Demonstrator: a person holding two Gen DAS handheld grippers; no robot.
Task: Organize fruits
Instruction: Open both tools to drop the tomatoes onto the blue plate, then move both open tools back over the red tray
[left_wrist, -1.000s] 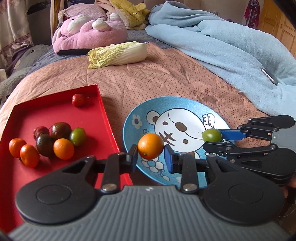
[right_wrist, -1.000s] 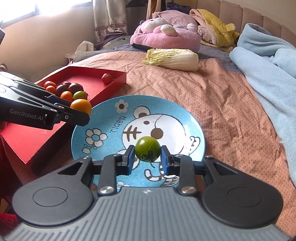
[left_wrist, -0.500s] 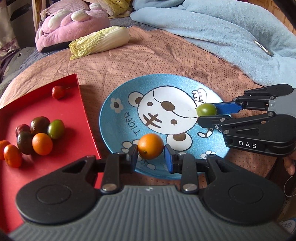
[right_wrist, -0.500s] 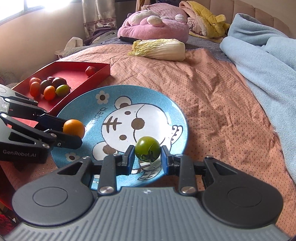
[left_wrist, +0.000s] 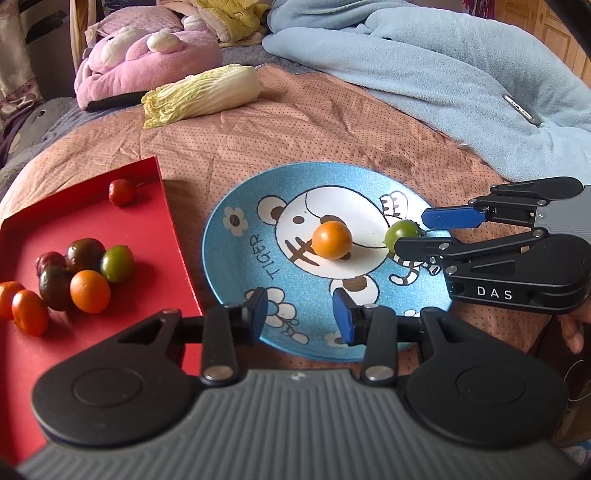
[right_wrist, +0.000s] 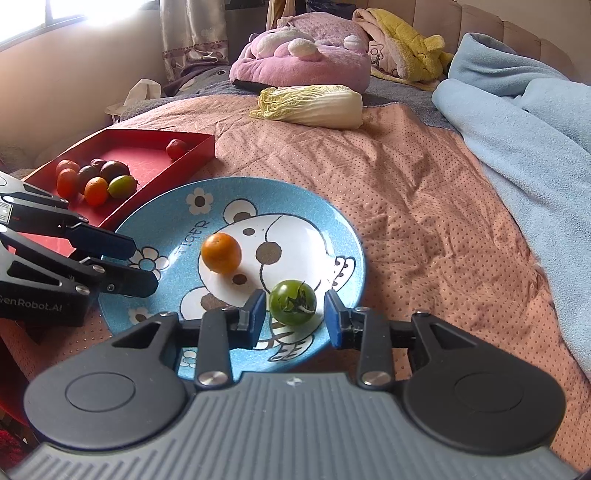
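Left wrist view: the word "TIGER" is showing on the blue plate (left_wrist: 236, 280), and "DAS" is showing in white on the body of the right gripper (left_wrist: 410, 230). The left gripper (left_wrist: 299, 312) is standing released over the plate's near rim; its jaws have just been opening and nothing is lying between them. The orange tomato (left_wrist: 331, 240) is resting free on the plate's white centre. The green tomato (left_wrist: 400, 232) is sitting just beside it, partly hidden behind the right gripper's lower finger. The red tray (left_wrist: 140, 236) is being cut off at the left edge, as is one fruit of the mixed cluster (left_wrist: 77, 273) inside it. A napa cabbage (left_wrist: 201, 94) is lying on the bed (left_wrist: 295, 125) beyond.

Right wrist view: "TIGER" is reading again on the plate (right_wrist: 325, 221). The lettering "enRobot.AI" is showing on the left gripper (right_wrist: 142, 264), its first letter cut off by the frame edge. The right gripper (right_wrist: 295, 314) is standing released; its jaws have just been opening, and the green tomato (right_wrist: 293, 302) is sitting on the plate between the pads with a gap on each side. The orange tomato (right_wrist: 221, 253) is lying apart from it. A pink plush cushion (right_wrist: 303, 55) and a blue blanket (right_wrist: 524, 122) are lying behind.
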